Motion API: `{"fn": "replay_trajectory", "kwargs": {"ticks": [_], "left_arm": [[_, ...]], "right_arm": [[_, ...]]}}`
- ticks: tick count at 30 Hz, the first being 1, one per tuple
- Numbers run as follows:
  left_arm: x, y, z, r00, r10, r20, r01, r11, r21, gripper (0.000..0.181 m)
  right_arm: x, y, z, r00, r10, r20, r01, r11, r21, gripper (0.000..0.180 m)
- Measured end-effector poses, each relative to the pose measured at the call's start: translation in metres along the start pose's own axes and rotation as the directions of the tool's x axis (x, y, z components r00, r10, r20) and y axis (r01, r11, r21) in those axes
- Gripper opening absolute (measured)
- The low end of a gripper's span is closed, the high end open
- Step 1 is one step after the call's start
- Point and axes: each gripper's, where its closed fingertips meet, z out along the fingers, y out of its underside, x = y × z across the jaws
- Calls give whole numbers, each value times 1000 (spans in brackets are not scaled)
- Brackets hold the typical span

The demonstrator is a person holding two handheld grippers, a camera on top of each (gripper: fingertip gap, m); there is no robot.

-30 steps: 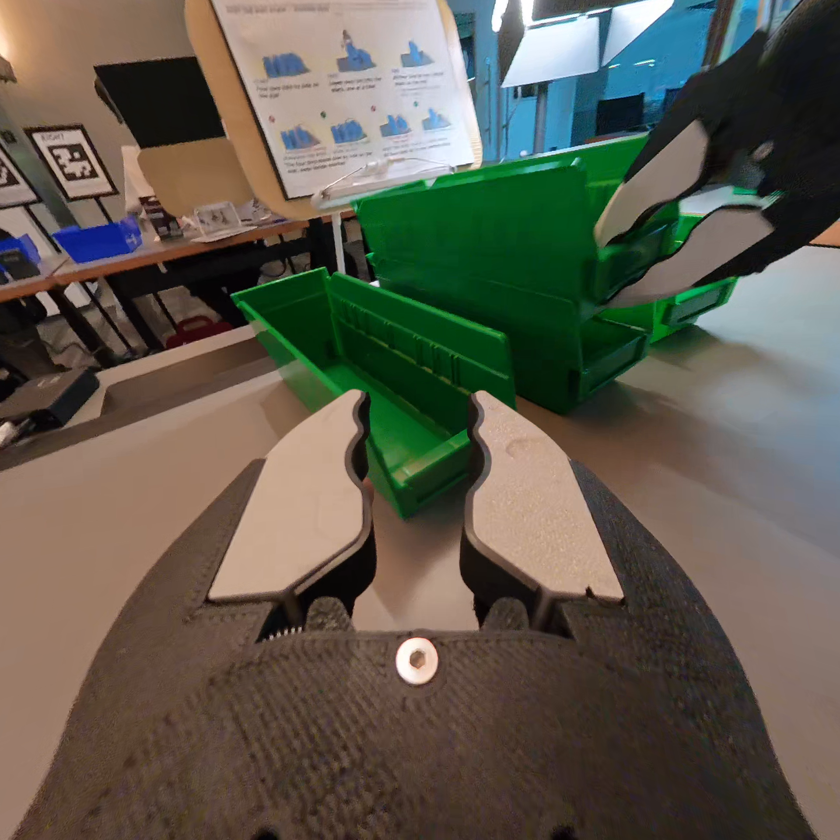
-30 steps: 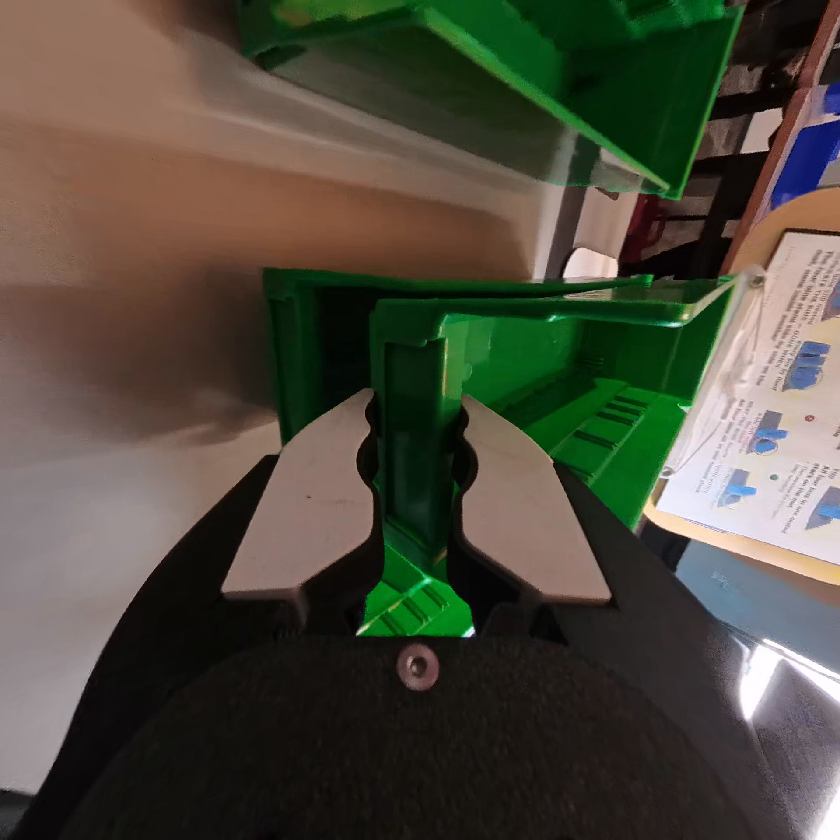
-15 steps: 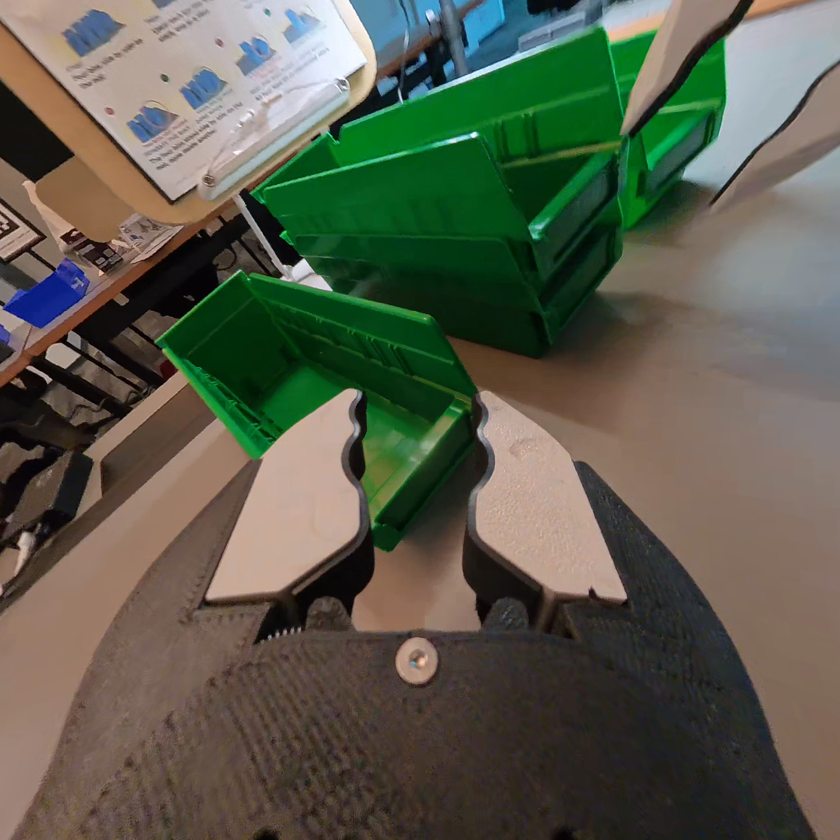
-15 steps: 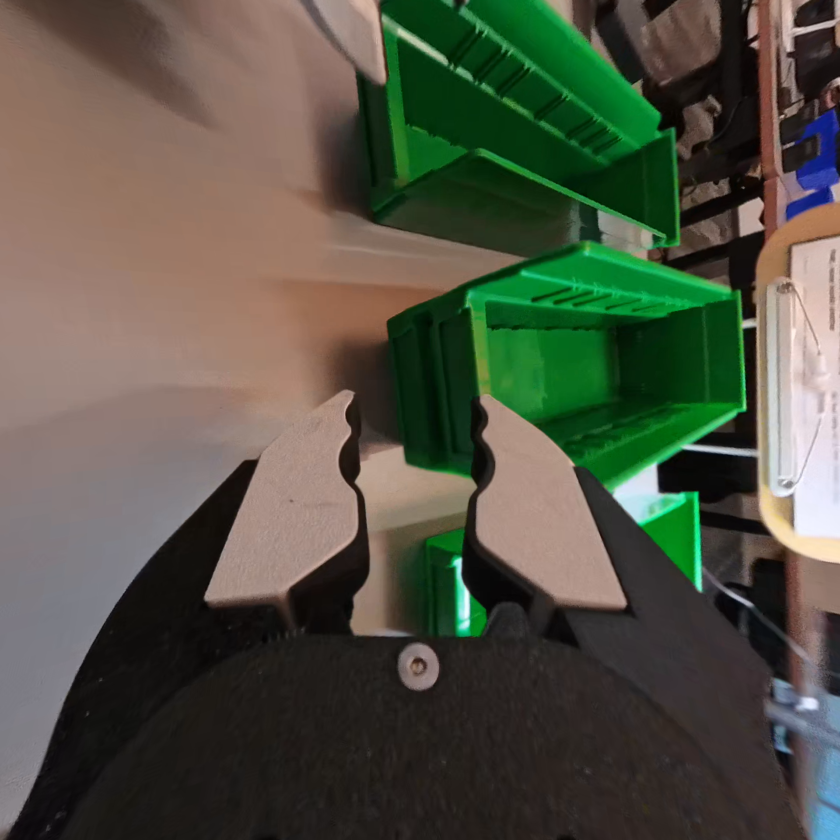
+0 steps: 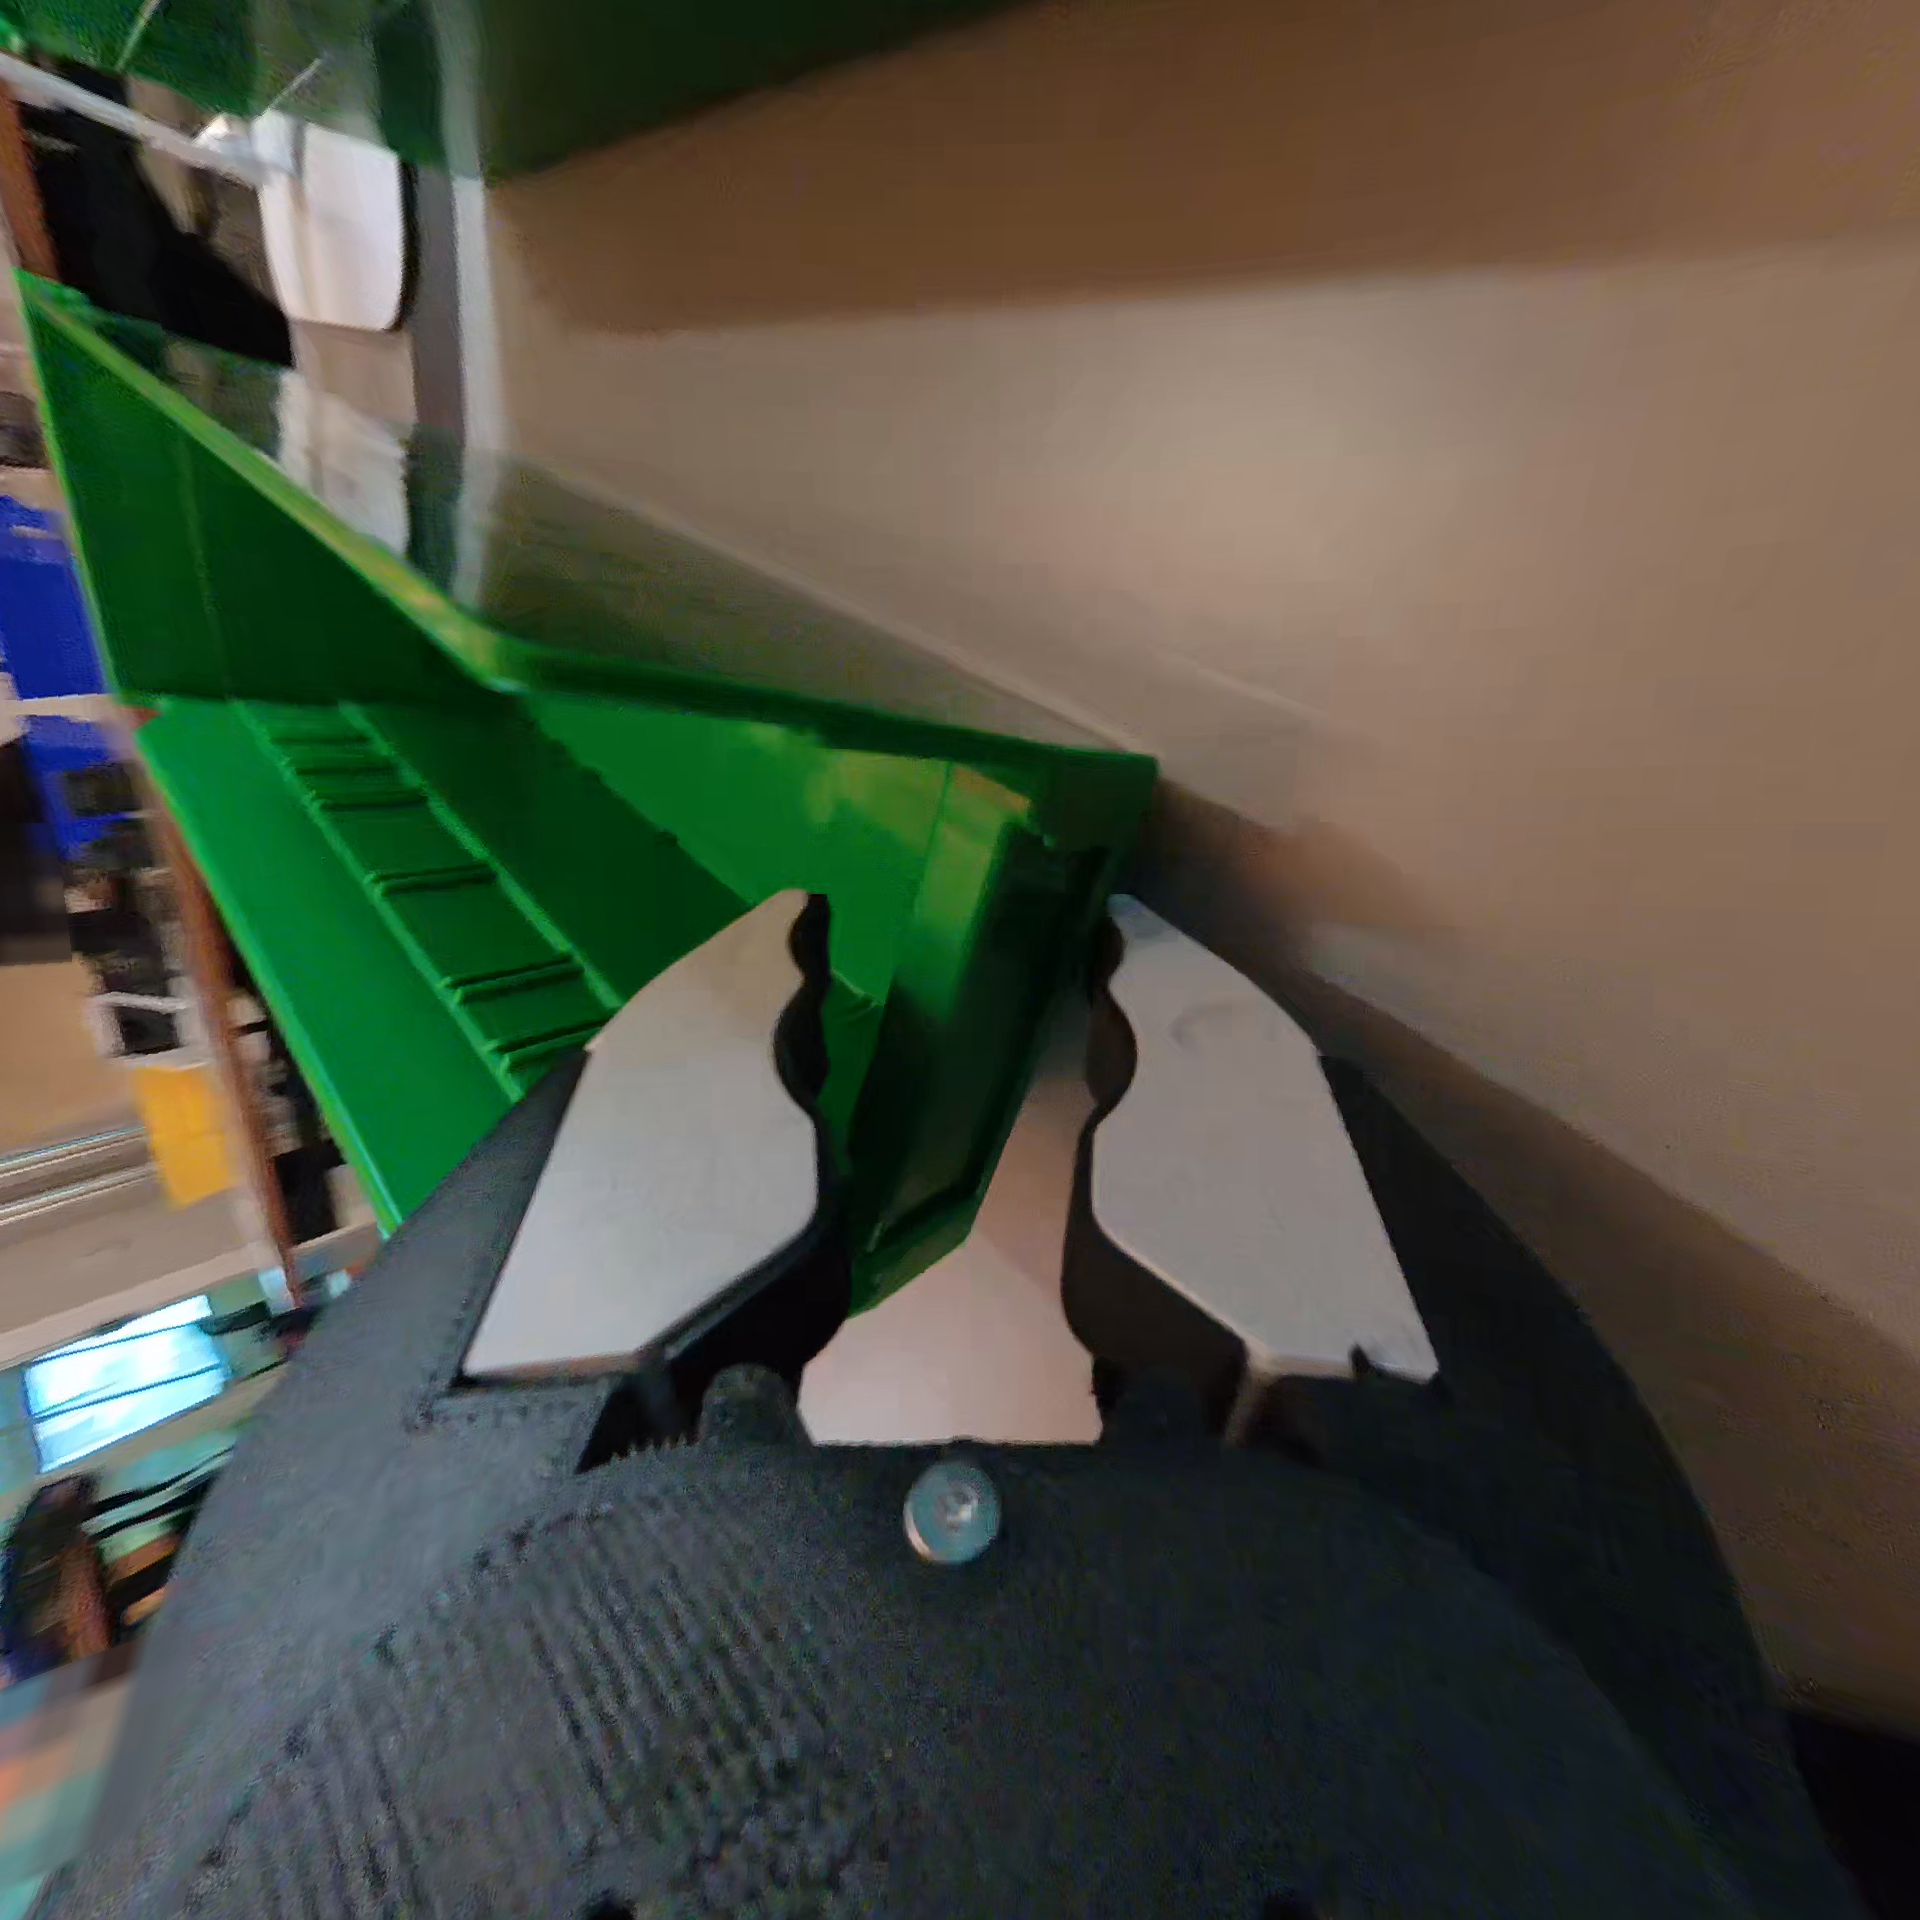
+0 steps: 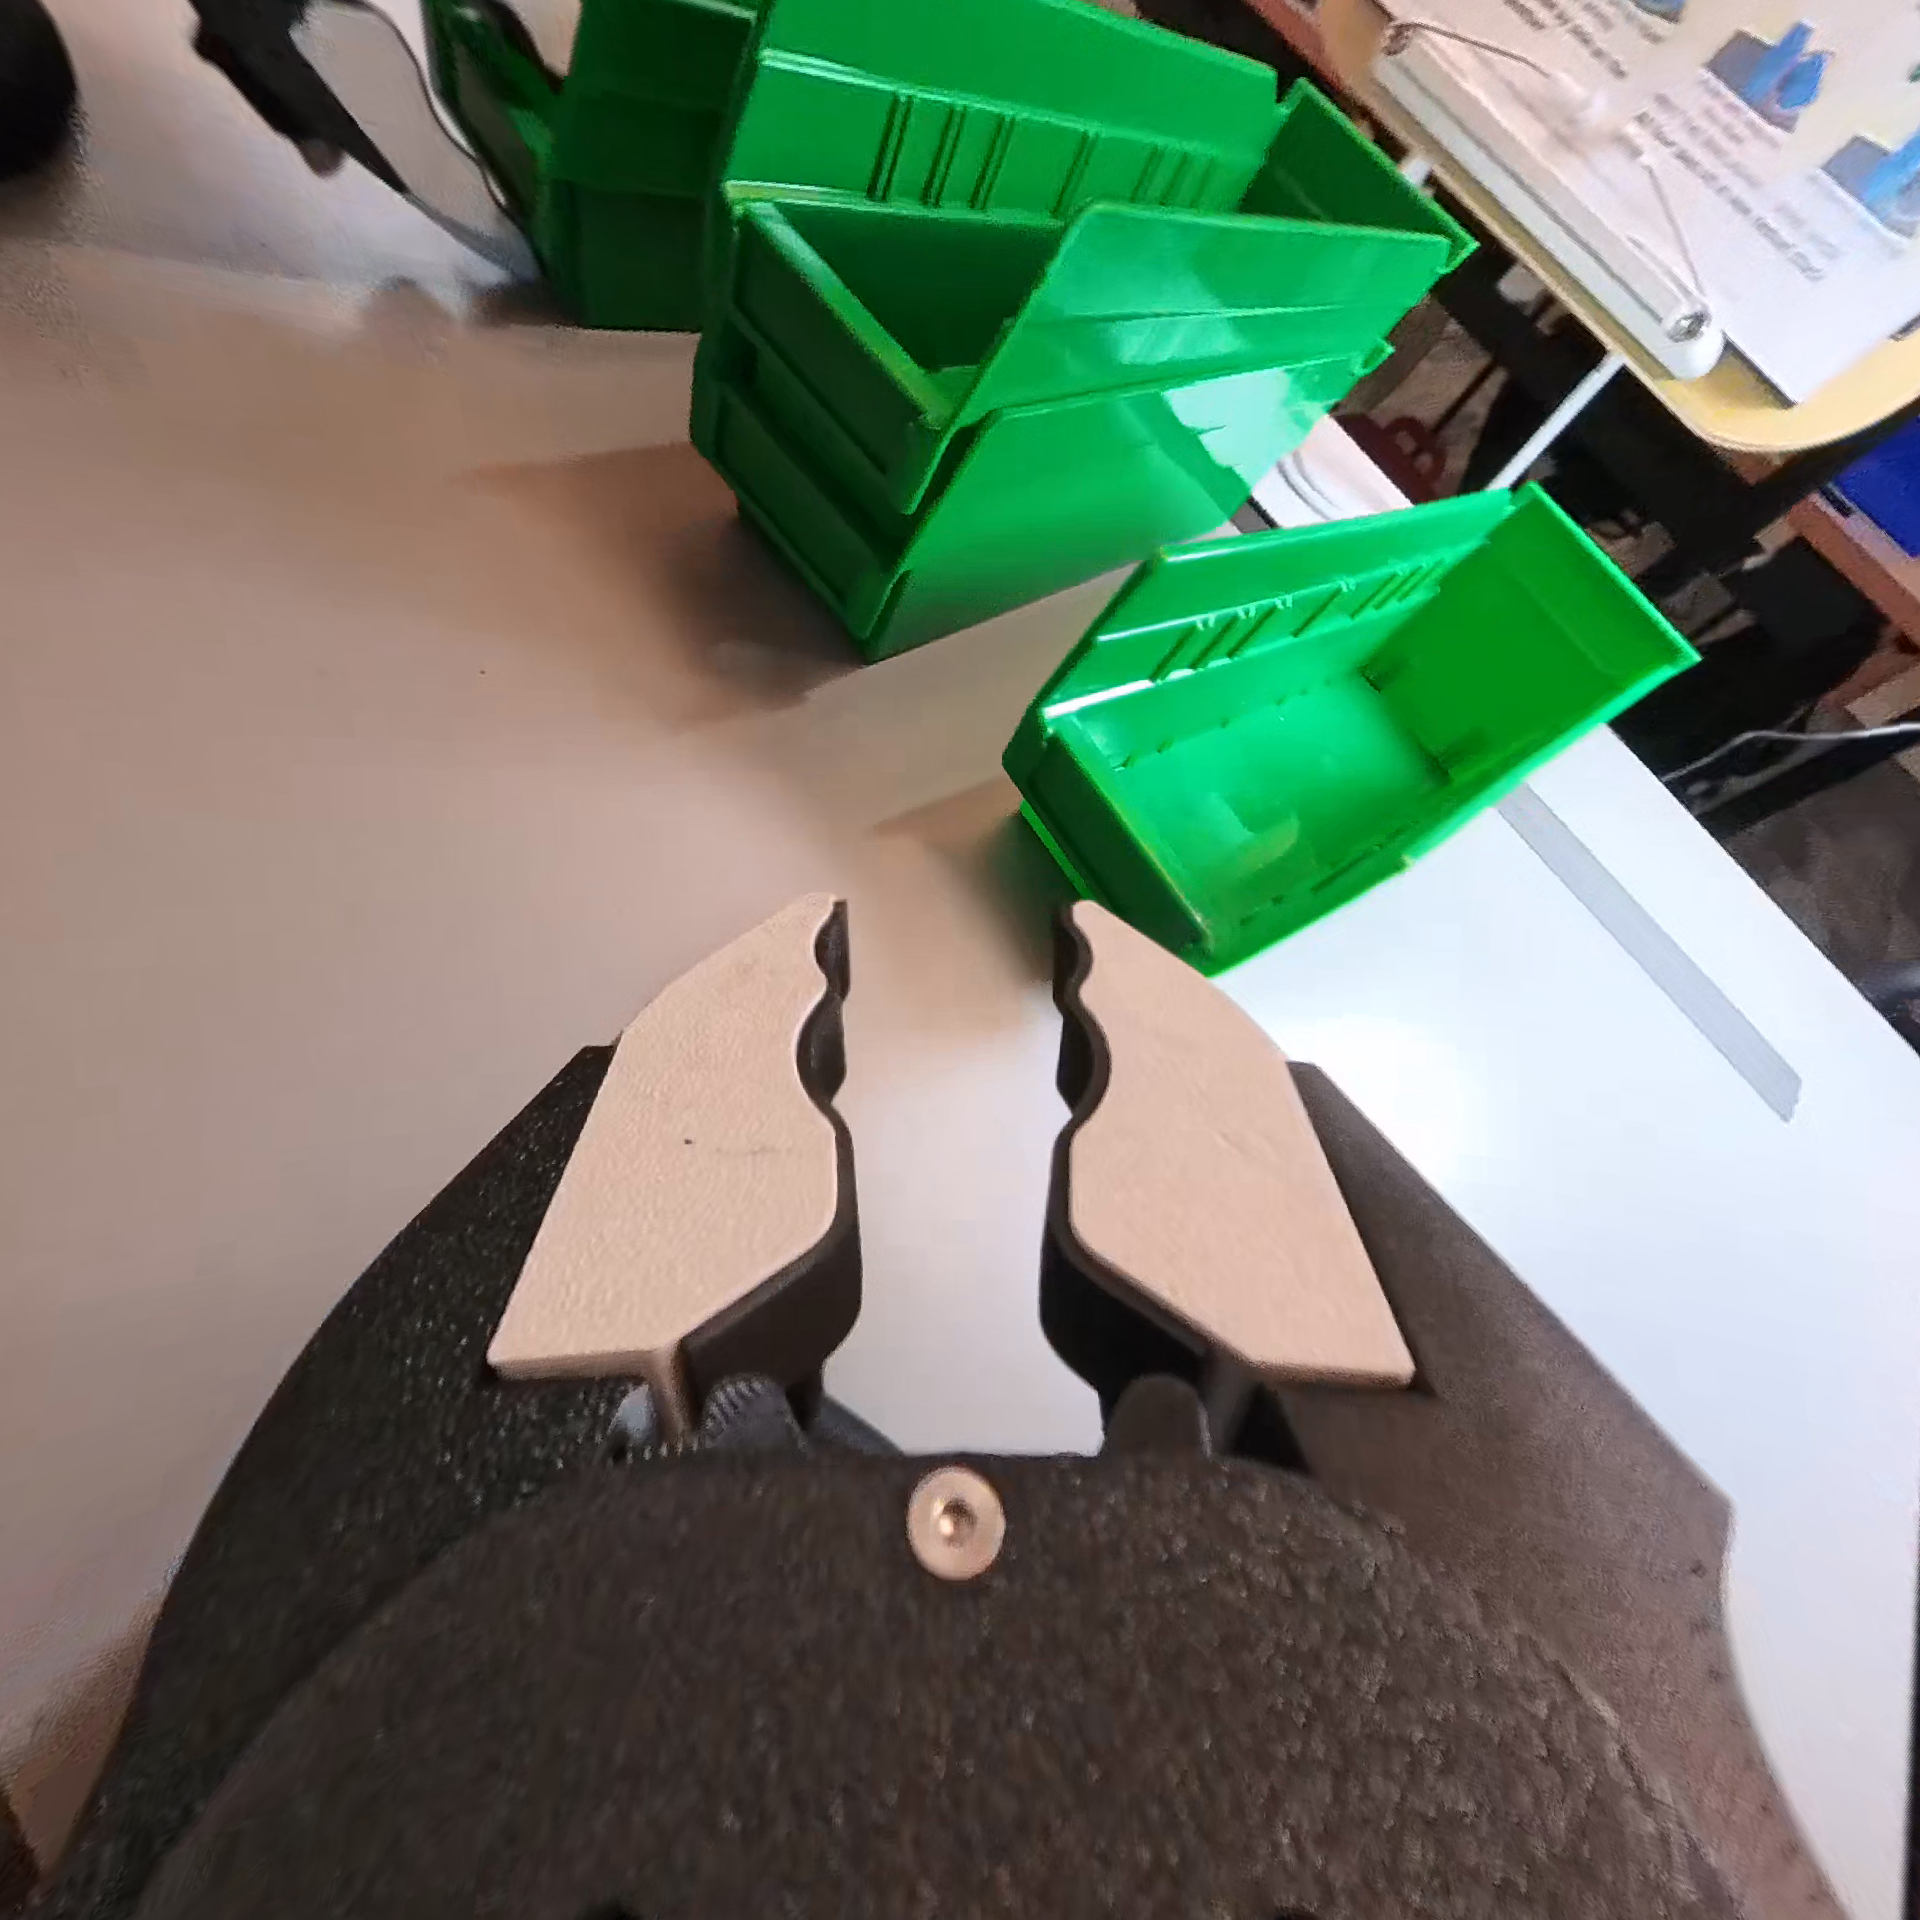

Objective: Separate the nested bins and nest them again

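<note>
Left claw [image 5: 961, 997] gapes around the lone green bin [image 5: 623, 790] end wall, not clamped. Right claw [image 6: 951, 977] gapes empty above the counter [image 6: 312, 727], near nested bins [image 6: 997, 416].

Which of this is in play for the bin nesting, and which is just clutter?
In play: lone green bin; nested green stack; green bins behind it; left gripper, straddling a bin's end wall; right gripper, empty.

Clutter: clipboard with sheet; blue box.
</note>
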Motion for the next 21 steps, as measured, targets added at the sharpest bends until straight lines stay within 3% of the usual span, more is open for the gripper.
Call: {"fn": "replay_trajectory", "kwargs": {"ticks": [2,5,7,12,16,21], "left_arm": [[-9,5,10,997,55,50,-54,998,-16,35],[-17,1,11,999,-4,42,3,999,36,33],[-26,-7,3,997,-64,36,60,994,93,32],[-76,-24,-40,979,-102,174,77,986,148,29],[-112,-58,-88,965,-66,253,10,976,216,29],[-132,-127,-139,957,-1,291,-80,961,265,29]], "right_arm": [[3,2,-5,1000,16,-17,-15,1000,17,36],[7,4,-9,999,26,-37,-25,1000,16,36],[9,4,-11,998,44,-44,-43,999,15,39],[13,-2,-15,990,131,-57,-127,990,66,48],[13,-5,-19,976,213,-51,-206,971,121,57],[16,-5,-25,961,269,-65,-255,952,166,65]]}}
